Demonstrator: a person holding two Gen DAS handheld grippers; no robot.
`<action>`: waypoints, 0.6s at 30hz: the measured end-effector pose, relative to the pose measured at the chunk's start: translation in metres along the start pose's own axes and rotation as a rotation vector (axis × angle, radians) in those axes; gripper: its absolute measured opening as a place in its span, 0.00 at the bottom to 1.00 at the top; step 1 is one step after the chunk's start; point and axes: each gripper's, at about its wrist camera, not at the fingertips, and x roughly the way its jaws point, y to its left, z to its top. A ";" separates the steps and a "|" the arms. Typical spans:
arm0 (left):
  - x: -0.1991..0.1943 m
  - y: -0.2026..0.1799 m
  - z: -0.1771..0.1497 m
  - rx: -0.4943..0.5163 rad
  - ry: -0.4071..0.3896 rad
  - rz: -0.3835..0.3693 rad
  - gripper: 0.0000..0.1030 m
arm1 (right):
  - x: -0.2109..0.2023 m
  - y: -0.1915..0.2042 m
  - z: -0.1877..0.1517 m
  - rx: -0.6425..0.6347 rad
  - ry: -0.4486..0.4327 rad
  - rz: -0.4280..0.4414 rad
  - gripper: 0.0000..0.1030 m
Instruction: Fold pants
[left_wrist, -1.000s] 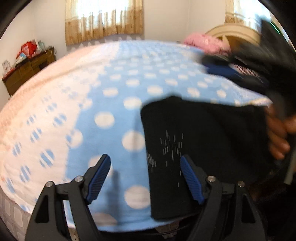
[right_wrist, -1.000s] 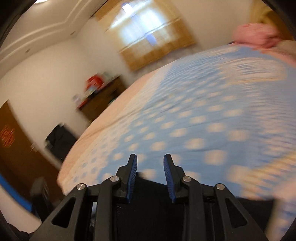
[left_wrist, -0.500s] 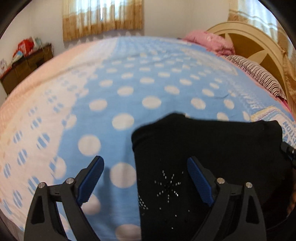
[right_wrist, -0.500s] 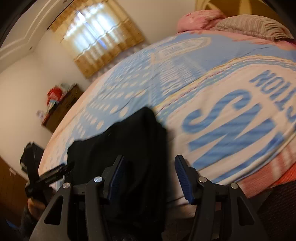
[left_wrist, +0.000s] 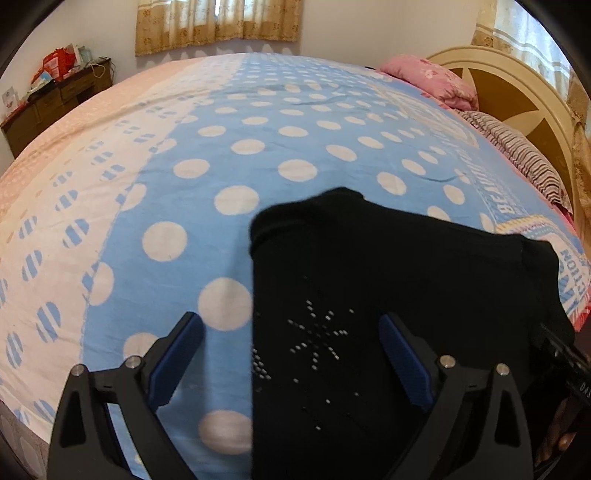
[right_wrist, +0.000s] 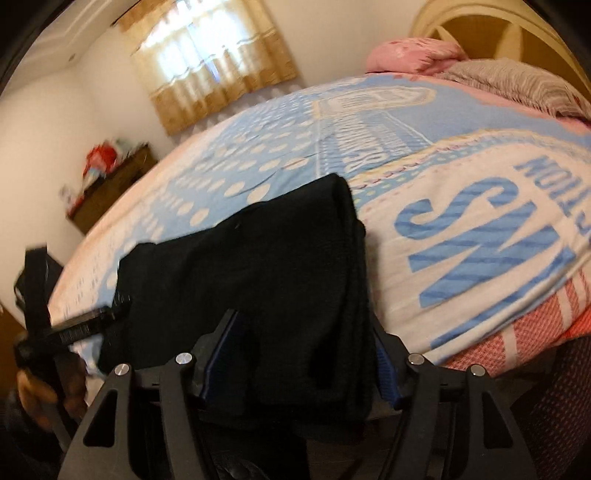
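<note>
Your left tongs are opening wide, pads clear of the pants; your right tongs are opening astride its edge, releasing. Pants lie folded at the bed's six-o'clock edge.

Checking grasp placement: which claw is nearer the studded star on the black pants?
Left. The left claw, jaws opening, straddles the studded star with the black pants between them. The right claw, jaws also opening around cloth, sits at the pants' opposite side.

A home bedroom: bed, pillows, curtained window, dresser.
</note>
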 end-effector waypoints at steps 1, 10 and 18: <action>0.000 -0.001 -0.001 0.004 -0.001 0.003 0.98 | 0.003 0.001 -0.001 -0.009 0.007 -0.009 0.65; 0.000 -0.008 -0.007 -0.003 -0.015 -0.016 0.85 | 0.011 0.021 -0.011 -0.165 0.060 -0.065 0.33; -0.005 -0.012 -0.004 -0.014 -0.013 -0.092 0.22 | 0.001 0.046 -0.011 -0.285 0.025 -0.125 0.25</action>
